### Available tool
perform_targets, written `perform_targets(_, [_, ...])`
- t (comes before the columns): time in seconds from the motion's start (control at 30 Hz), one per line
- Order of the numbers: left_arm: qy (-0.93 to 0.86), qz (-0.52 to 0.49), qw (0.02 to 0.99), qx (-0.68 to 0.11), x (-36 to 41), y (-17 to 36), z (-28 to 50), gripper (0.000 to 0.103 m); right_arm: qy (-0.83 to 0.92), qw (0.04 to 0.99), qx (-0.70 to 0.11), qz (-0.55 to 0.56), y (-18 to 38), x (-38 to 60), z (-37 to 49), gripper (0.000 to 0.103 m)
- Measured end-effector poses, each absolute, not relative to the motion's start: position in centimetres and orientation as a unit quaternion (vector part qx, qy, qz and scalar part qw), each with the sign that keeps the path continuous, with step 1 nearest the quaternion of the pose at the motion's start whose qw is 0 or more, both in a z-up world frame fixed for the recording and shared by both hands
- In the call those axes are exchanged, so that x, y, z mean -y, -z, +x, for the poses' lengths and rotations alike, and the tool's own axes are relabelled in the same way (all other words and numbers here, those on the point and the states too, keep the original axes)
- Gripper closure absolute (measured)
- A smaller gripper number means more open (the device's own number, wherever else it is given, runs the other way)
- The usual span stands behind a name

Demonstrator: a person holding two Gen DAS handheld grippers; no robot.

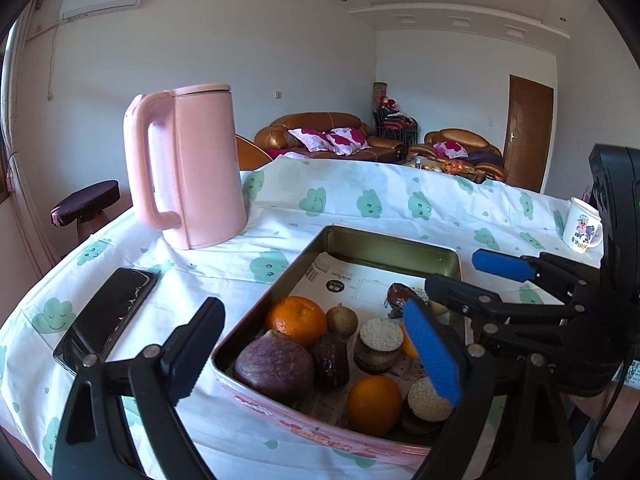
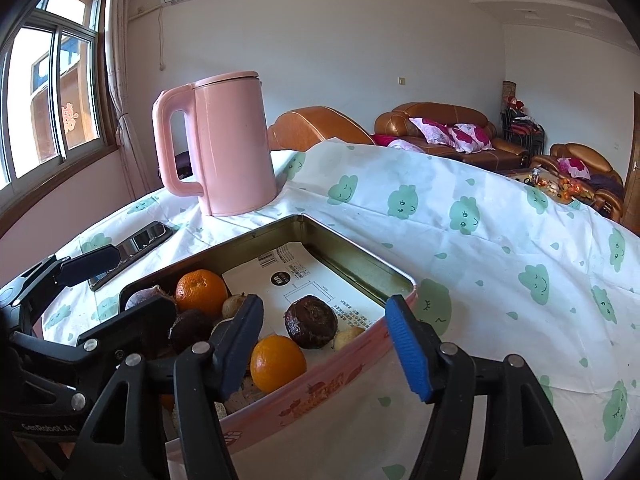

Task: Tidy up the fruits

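A pink metal tin lined with paper sits on the cloth-covered table. It holds oranges, a purple fruit, dark brown fruits, a small brown fruit and round crackers. My left gripper is open and straddles the tin's near left corner. My right gripper is open over the tin's near right edge, empty. It also shows in the left wrist view.
A pink kettle stands behind the tin on the left. A black phone lies left of the tin. A white mug stands at the far right. Sofas stand beyond the table.
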State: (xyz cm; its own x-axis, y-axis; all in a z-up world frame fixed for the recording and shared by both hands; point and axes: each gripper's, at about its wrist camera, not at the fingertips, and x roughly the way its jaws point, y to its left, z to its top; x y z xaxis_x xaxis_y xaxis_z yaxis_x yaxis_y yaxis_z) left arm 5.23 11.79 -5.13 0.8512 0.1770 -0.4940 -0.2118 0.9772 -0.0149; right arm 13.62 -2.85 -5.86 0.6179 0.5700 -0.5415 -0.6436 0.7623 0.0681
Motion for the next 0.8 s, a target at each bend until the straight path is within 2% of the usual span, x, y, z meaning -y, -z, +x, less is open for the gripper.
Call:
perform_targets(0.37, [-0.100, -0.042, 0.965, -0.238, -12.0, 4.4, 4.4, 0.010, -0.329, 0.906, -0.263, -0.045, 5.4, 4.4, 12.9, 0.036])
perform_targets(0.47, [-0.102, -0.047, 0.967, -0.228, -12.0, 4.2, 4.0, 0.004, -0.325, 0.909, -0.258, -0.039, 5.1, 5.1, 12.7, 0.036])
perform_targets(0.8, [-0.098, -0.048, 0.969, -0.221, -11.4, 3.7, 3.6, 0.002, -0.314, 0.920, -0.234, -0.033, 3.6, 6.9, 11.3, 0.035])
